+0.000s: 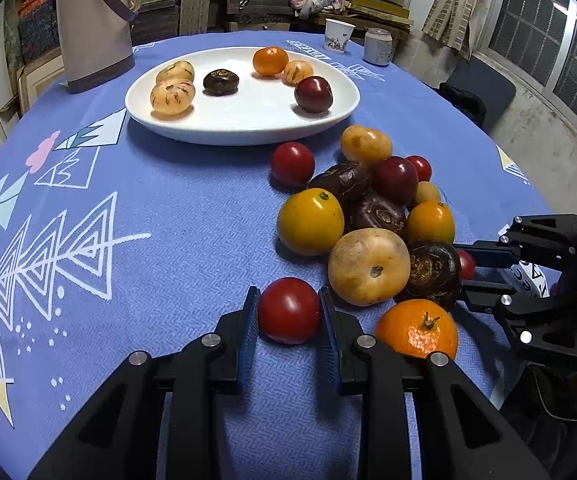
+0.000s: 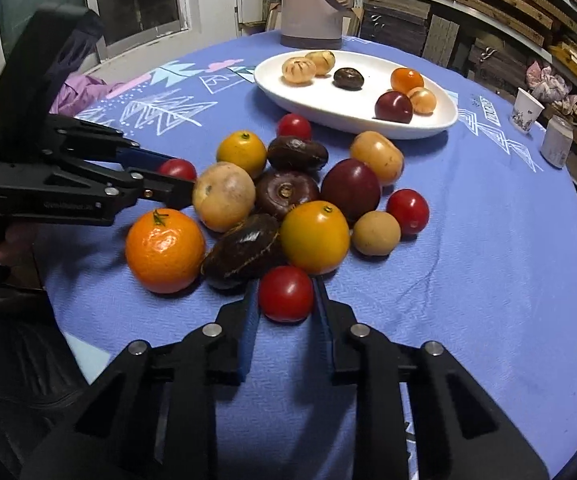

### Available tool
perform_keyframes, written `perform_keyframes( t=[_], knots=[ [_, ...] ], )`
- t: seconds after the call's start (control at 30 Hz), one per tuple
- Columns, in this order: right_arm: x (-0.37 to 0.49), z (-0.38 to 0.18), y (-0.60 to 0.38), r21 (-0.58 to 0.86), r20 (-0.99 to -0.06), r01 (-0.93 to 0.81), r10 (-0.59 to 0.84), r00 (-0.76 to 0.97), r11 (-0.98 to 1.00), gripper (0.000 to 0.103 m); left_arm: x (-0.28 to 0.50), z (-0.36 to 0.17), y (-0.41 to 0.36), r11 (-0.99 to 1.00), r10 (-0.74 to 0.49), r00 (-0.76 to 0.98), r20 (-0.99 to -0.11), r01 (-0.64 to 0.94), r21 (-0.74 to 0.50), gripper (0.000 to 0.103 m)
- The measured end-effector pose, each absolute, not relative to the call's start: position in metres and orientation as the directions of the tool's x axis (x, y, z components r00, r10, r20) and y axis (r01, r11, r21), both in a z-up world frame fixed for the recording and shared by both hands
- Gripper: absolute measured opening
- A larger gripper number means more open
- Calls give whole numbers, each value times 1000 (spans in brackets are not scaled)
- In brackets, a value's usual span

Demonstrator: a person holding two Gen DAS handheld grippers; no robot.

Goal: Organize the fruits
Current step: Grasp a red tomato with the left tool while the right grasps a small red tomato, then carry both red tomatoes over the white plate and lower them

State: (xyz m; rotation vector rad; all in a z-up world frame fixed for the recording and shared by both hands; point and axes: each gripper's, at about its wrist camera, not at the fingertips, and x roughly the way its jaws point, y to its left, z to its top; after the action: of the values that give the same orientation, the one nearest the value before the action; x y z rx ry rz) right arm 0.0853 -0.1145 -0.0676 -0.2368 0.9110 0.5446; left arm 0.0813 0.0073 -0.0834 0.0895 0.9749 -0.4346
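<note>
Now both claws have closed on fruit at the near edges of the pile: the left claw grips one tomato, the right claw apparently another. Next: lift clear and carry to the far plate.

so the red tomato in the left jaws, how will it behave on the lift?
The tomato is round, so it would probably roll if it slipped out. Its skin is glossy and likely a bit slick against the left gripper. It is small, so probably light, and may bruise if squeezed hard.
</note>
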Motion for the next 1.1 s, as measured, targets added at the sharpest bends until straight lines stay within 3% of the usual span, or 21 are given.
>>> perform_keyframes(
  t=[0.73,1.1],
  knots=[
    [84,-18,-156,121,-715,-509,431,551,852,25,83,-48,34,943,-274,548,-790,315,-108,29],
    [194,25,-164,78,-671,-463,390,631,883,26,168,-1,17,946,-245,613,-751,320,-47,29]
  ],
)
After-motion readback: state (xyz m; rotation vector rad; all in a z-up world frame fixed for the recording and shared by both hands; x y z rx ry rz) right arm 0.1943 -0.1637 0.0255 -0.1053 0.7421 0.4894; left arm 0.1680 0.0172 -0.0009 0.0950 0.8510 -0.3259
